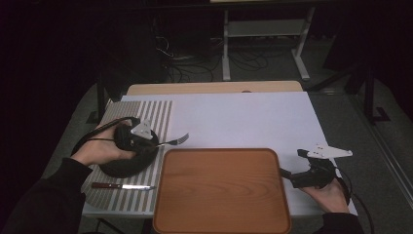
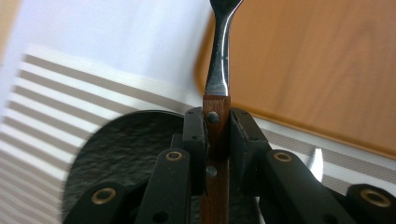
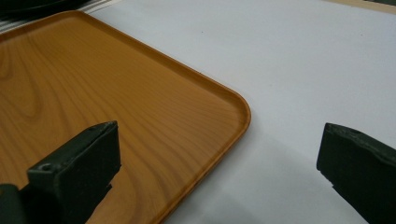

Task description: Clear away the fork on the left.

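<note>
the table [image 1: 243,117] is covered with a pale sheet, and the biggest thing on it is the wooden tray [image 1: 221,190], lying flat at the near edge between the person's two hands; it looks set there as the place things are to be carried to, and its floor is bare. left of it a striped placemat [image 1: 163,109] carries the setting: a dark round plate [image 1: 127,163] in its middle and a knife [image 1: 122,186] with a wooden handle lying flat near the mat's front edge, apart from the plate and just short of the tray's left rim.

the left hand-held gripper [image 1: 155,144] hangs over the plate and is closed on the fork [image 1: 176,141]. in the left gripper view the jaws stand clamped on either side of the fork's [image 2: 218,74] wooden handle, close to where the metal neck begins, so the fork runs straight out along the gripper's line and stays level. its tines point right, toward the tray's far left corner, over the bare sheet just beyond the rim. held this way it seems to be on its way from plate to tray.

the right hand-held gripper [image 1: 293,168] waits at the tray's right edge, jaws spread wide and holding nothing; in the right gripper view one jaw hangs above the tray's [image 3: 116,112] corner, the other above the sheet.
</note>
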`<state>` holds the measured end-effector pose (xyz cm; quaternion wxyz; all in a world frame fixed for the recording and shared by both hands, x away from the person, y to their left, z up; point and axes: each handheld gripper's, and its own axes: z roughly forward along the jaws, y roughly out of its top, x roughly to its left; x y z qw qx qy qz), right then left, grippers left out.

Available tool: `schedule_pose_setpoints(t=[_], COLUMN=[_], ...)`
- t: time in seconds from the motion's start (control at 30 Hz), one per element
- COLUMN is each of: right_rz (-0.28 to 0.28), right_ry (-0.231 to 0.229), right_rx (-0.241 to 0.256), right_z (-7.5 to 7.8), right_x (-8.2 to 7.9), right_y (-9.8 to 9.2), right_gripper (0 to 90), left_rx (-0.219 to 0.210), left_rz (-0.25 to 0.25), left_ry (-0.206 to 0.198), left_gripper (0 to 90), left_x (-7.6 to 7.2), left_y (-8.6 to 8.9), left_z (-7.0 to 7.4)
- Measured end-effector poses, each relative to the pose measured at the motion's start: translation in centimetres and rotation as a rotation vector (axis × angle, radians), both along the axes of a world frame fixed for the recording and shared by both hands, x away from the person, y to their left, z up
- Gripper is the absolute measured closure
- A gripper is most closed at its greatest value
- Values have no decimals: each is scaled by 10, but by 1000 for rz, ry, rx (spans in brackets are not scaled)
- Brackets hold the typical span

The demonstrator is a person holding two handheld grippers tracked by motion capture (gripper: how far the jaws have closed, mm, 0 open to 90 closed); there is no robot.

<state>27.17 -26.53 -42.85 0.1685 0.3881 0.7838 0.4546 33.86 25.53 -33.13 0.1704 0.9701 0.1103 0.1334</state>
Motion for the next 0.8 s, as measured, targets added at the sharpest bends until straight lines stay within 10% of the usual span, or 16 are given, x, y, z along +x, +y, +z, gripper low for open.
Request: schedule_pose_setpoints(t=[0.43,0.8], right_rz=[-2,-5], right_ry=[-3,-3], right_rx=[3,3], right_z=[1,0], right_x=[-1,-1], right_y=[0,0], right_gripper=[0,0], left_rx=[-60,-138], left_rz=[60,214], left_ry=[119,223], left_gripper=[770,770], left_x=[-26,-43], left_y=[-15,-35], left_z=[-14,-27])
